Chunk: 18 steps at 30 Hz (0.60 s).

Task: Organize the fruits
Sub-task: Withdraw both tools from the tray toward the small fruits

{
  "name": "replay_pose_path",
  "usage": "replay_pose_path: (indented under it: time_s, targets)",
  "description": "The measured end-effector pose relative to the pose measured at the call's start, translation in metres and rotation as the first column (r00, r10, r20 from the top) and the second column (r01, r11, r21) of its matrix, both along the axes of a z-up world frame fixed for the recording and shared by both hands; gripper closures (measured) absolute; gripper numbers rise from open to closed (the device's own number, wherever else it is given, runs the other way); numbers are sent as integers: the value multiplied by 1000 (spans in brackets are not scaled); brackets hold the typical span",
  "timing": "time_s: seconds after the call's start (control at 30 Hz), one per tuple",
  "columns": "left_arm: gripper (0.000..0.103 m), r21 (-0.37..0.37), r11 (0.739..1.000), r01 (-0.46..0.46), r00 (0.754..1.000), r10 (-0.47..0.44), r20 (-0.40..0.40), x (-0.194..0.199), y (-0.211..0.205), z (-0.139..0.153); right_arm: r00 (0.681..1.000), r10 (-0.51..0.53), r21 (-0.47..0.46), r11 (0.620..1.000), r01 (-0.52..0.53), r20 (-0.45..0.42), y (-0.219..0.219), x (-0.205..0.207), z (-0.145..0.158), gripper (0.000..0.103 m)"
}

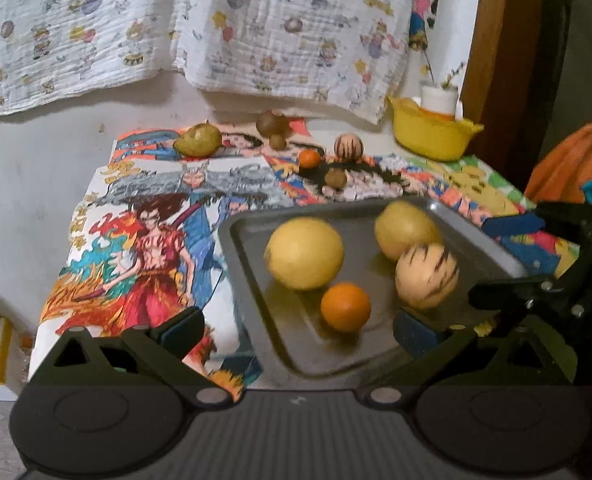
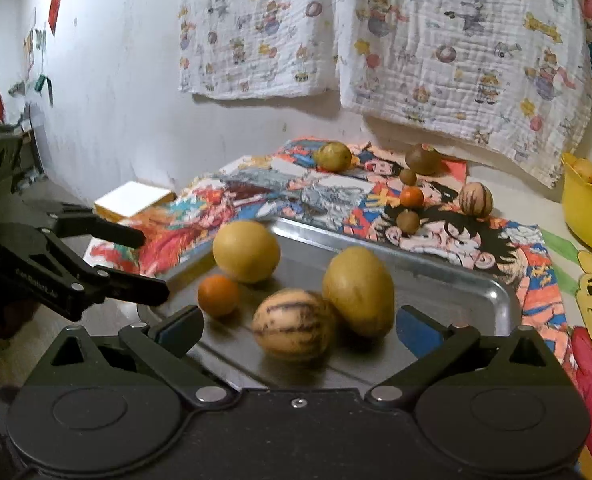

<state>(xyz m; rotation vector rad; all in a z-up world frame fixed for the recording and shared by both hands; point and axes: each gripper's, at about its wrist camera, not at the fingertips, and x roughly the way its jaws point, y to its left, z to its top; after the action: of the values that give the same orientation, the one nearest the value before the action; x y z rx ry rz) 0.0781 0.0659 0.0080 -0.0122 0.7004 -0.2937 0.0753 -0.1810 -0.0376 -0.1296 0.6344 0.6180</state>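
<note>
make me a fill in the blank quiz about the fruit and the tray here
1. The metal tray holds ____ pieces of fruit.
2. The smallest fruit in the tray is the ____ one.
3. The striped melon in the tray touches a ____ fruit.
4. The jaws of the right gripper are ____ and hold nothing.

Missing words: four; orange; yellow; open
</note>
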Motion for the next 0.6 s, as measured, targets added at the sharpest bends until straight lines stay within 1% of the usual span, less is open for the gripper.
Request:
replay_pose_path:
  time_s: [0.07, 0.2, 0.4, 0.6]
  targets:
    - [0, 13, 1000, -4, 1000, 5, -29, 1, 4, -2, 1000, -11, -16, 1000, 11, -10, -2, -1, -3, 1]
    - [1, 8, 999, -35, 997, 36, -64, 4, 16, -4, 999, -41, -33, 999, 40, -27, -7, 2, -6, 1]
    - [0, 22, 996, -84, 994, 85, -73, 15, 30, 0, 997, -70, -32, 997, 69, -31, -15, 11, -6, 1]
    - [0, 34, 992, -122, 990, 124, -70, 33, 39, 4, 996, -79, -39, 996, 78, -32, -19, 27, -5, 1]
